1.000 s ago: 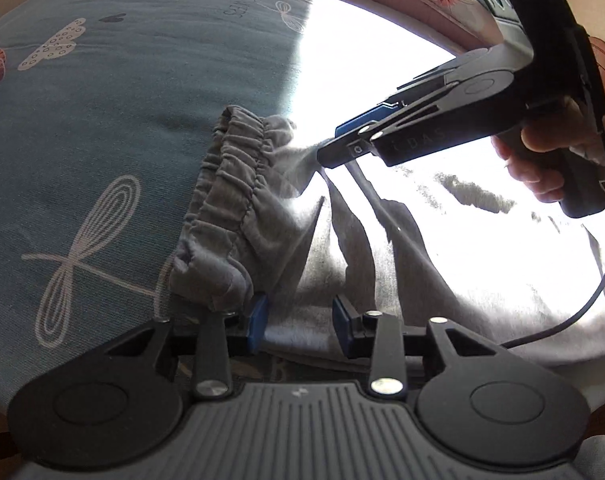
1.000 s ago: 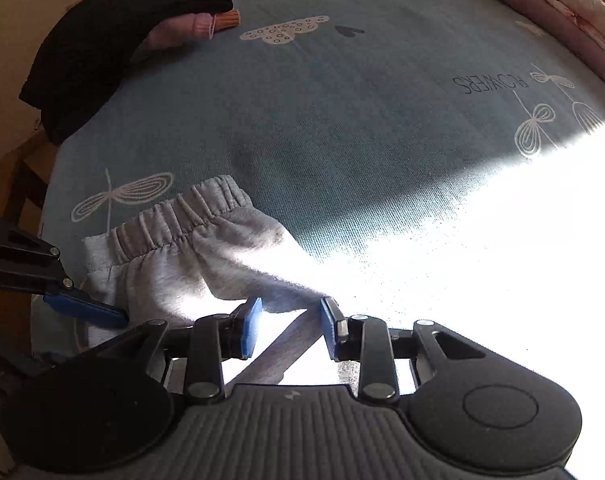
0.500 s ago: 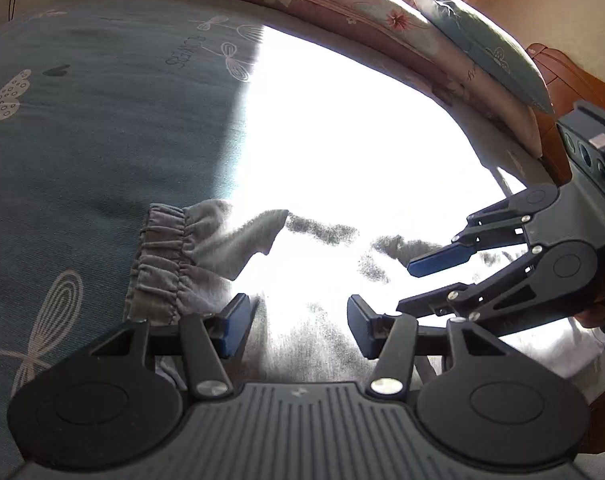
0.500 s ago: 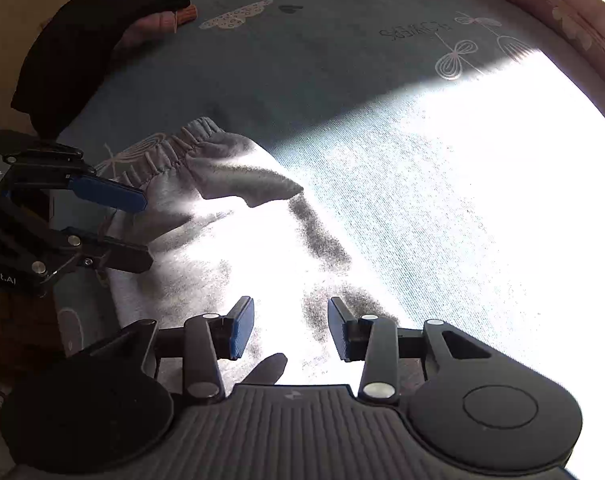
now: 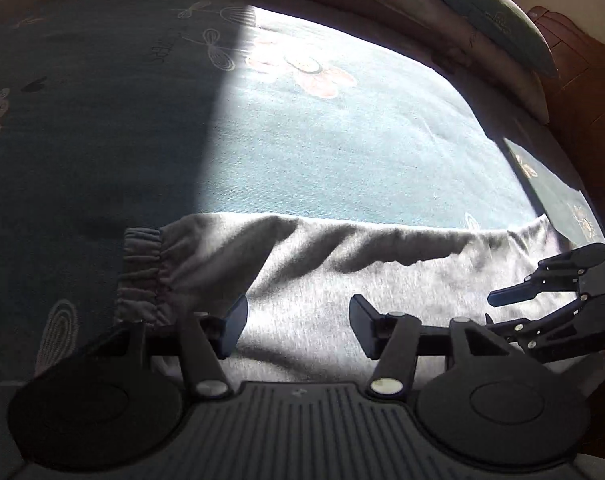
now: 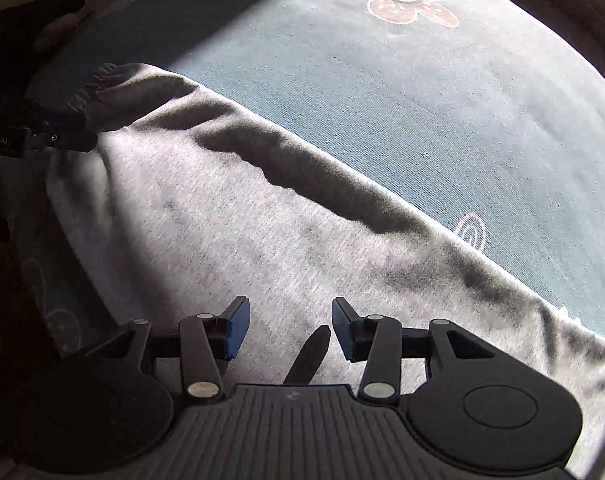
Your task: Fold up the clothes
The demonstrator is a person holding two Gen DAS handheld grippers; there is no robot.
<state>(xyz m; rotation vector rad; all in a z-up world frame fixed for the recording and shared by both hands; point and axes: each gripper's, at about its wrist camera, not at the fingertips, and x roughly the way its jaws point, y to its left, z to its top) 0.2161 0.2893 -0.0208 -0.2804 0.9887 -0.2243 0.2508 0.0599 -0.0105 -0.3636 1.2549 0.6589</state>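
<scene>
Left gripper (image 5: 298, 322): its jaws stand apart and have just been opening. They hold nothing. Grey cloth shows in the gap, lying below them.

Right gripper (image 6: 289, 322): its jaws stand apart too, a bit less wide, and have just been opening. Nothing is pinched between them. A thin dark shadow falls on the cloth in the gap.

Grey pants (image 5: 382, 280): they lie stretched out long on the bed, under both grippers. The bunched stretchy waistband (image 5: 142, 276) is at the left end.

Bed cover (image 5: 342, 140): blue, with flower and dragonfly pictures. Part is in bright sun and part is in shade.

Only the left view shows: the right gripper from the side, at the right edge over the far end of the pants, with jaws apart. It also shows a long pink flowered cushion (image 5: 442, 12) at the far side of the bed, a pillow (image 5: 498, 20) on it, and brown wood (image 5: 574, 72) behind.

Only the right view shows: the left gripper (image 6: 54, 138) at the left edge, by the waistband (image 6: 94, 88), and a dark cloth heap (image 6: 26, 24) in the far left corner.

Writing: the left view shows letters on the bed cover (image 5: 158, 50), too bent to read well. The right view shows "bbbt.AI" in part on the left gripper.
</scene>
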